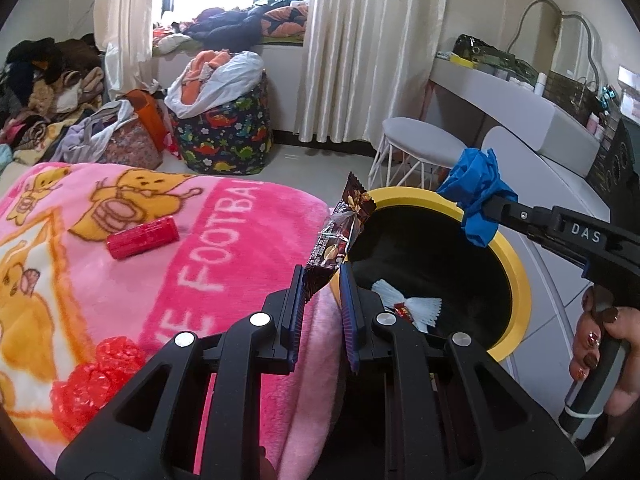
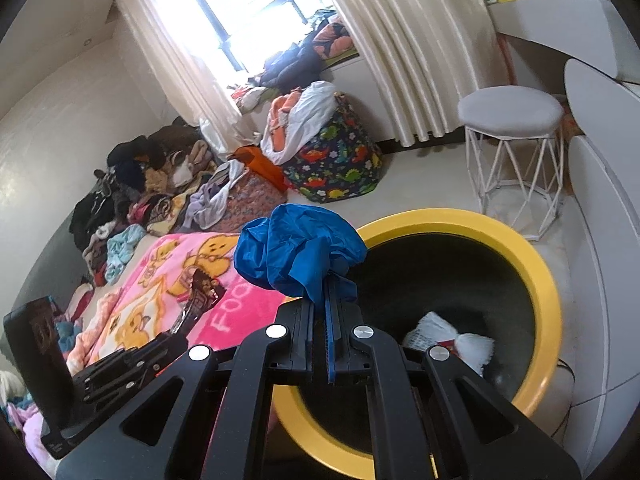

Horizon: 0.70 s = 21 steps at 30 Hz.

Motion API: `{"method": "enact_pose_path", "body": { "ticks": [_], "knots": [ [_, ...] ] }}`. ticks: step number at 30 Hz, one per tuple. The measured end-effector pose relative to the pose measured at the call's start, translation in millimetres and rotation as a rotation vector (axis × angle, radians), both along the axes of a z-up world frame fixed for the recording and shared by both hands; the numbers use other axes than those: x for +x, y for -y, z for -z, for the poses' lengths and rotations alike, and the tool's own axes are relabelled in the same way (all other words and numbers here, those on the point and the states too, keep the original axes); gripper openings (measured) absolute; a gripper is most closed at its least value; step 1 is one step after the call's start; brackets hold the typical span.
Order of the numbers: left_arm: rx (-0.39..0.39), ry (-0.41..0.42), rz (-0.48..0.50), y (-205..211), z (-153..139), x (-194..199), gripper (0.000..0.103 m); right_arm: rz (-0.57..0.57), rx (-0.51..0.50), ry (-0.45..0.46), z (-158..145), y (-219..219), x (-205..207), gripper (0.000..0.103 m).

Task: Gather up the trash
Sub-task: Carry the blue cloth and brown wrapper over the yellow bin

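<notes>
A yellow-rimmed bin [image 1: 516, 268] with a black liner stands beside the bed; it also shows in the right wrist view [image 2: 544, 280]. White crumpled trash [image 1: 412, 306] lies inside it. My left gripper [image 1: 320, 276] stands open at the bin's left rim, and a dark snack wrapper [image 1: 340, 232] leans against its left finger. My right gripper [image 2: 326, 284] is shut on a crumpled blue plastic wad [image 2: 296, 256] above the bin's rim; the wad also shows in the left wrist view [image 1: 478, 196]. A red cylinder [image 1: 142, 238] and crumpled red plastic [image 1: 96, 380] lie on the pink blanket [image 1: 224, 240].
A white wire-legged stool [image 2: 512, 140] stands beyond the bin. A dinosaur-print laundry bag [image 1: 224, 136] and piles of clothes [image 1: 48, 96] fill the floor by the window. A white dresser [image 1: 520, 100] runs along the right wall.
</notes>
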<state>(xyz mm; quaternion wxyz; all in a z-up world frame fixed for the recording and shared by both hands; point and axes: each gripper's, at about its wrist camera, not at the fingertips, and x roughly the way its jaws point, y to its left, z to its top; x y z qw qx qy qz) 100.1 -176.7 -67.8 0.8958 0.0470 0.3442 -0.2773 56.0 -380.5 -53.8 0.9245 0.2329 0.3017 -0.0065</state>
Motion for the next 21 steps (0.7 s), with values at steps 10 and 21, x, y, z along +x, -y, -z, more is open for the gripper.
{"method": "enact_pose_path", "body": {
  "ticks": [10, 21],
  "knots": [
    [0.011, -0.014, 0.045, 22, 8, -2, 0.012, 0.078, 0.014, -0.027, 14, 25, -6, 0.005],
    [0.04, -0.04, 0.104, 48, 23, -6, 0.012, 0.161, 0.035, -0.09, 38, 52, -8, 0.005]
  ]
}}
